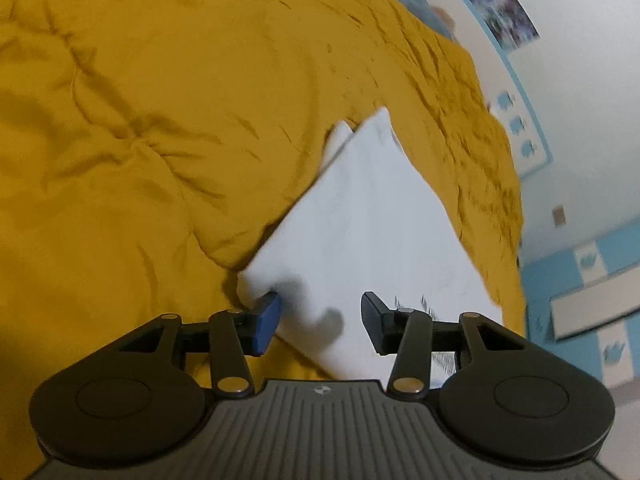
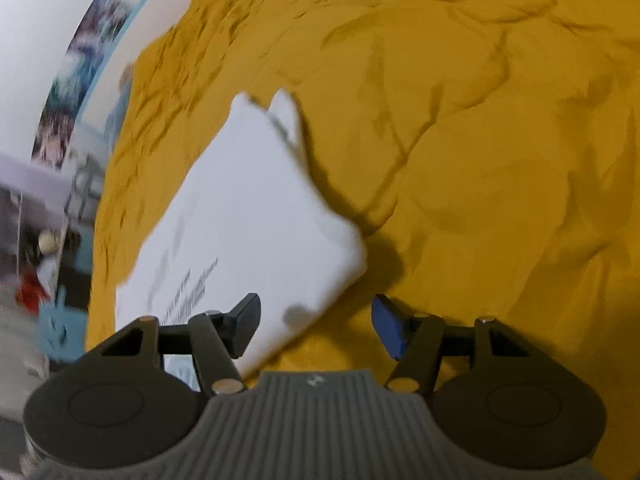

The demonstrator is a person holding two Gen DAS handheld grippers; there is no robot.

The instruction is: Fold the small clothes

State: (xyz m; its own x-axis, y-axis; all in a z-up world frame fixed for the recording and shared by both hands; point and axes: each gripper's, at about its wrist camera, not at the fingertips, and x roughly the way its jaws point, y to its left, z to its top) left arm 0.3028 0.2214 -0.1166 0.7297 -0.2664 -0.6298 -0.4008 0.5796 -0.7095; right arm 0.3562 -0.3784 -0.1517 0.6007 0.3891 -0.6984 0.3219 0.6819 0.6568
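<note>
A small white garment lies flat on a mustard-yellow quilt, with faint dark print near its close edge. My left gripper is open, its fingers set apart just above the garment's near left corner, holding nothing. In the right wrist view the same white garment lies on the yellow quilt. My right gripper is open over the garment's near right corner, one finger above the cloth and the other above the quilt.
A white wall with a blue stripe, a poster and blue stickers runs along the bed's far side. A blue and white cabinet stands beyond the bed edge. Cluttered furniture shows at the left of the right wrist view.
</note>
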